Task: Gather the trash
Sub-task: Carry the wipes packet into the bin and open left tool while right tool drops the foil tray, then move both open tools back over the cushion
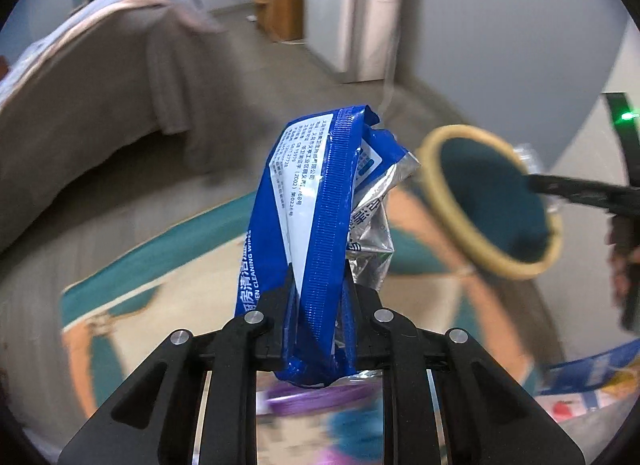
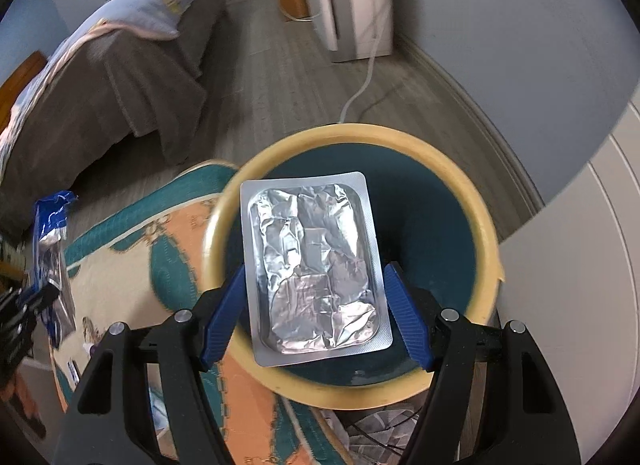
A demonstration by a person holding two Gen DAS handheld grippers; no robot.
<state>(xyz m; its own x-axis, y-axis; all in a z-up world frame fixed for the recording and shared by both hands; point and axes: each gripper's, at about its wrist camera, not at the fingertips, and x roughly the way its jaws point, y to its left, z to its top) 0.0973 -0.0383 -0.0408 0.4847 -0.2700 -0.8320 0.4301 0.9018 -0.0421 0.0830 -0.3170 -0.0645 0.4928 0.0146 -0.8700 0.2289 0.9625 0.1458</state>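
Right now your left gripper (image 1: 320, 289) is clamped tight on a crumpled blue wipes packet (image 1: 316, 201), which stands up from between the jaws above the patterned rug (image 1: 160, 293), off to the left of the bin. Your right gripper (image 2: 316, 309) has its blue fingers (image 2: 224, 313) spread wide around a flat foil blister tray (image 2: 316, 277), holding it by its two long edges over the yellow-rimmed bin (image 2: 486, 233).
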